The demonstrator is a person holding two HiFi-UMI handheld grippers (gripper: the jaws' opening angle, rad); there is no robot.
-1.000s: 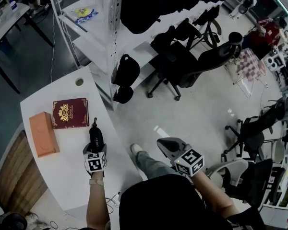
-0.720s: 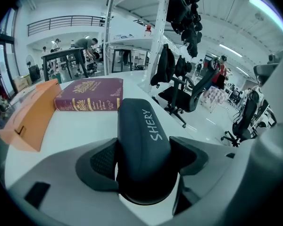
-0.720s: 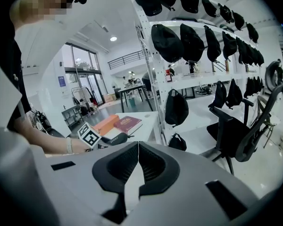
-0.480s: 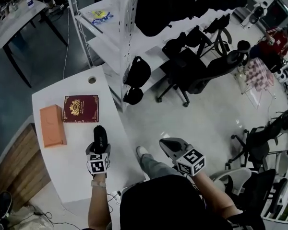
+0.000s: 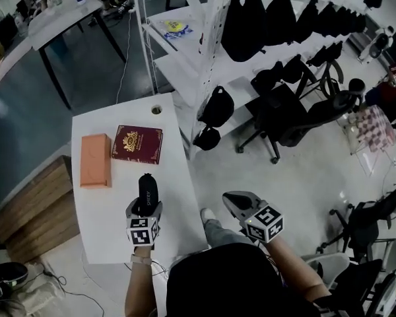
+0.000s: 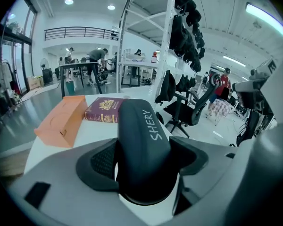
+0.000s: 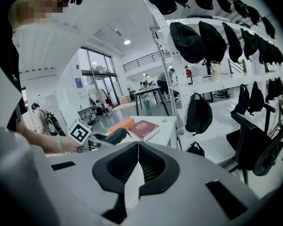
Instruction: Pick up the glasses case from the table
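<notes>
A black glasses case (image 5: 147, 190) with the word SHERY on it (image 6: 142, 145) sits between the jaws of my left gripper (image 5: 145, 207), which is shut on it above the white table (image 5: 105, 223). In the left gripper view the case fills the gap between both pads and points away toward the far end of the table. My right gripper (image 5: 241, 202) hangs off the table's right side over the floor, with its jaws shut (image 7: 138, 166) and nothing in them. From the right gripper view the case (image 7: 111, 136) shows at the left, held by the left gripper.
An orange box (image 5: 96, 160) and a dark red book (image 5: 138, 143) lie side by side at the table's far end. A white shelf rack (image 5: 211, 38) hung with black bags stands right of the table. Office chairs (image 5: 290, 111) fill the floor beyond.
The head view has shifted, so the table sits more to the right in frame. The left gripper keeps the case between its jaws; the case's thin strap seen a second ago no longer shows.
</notes>
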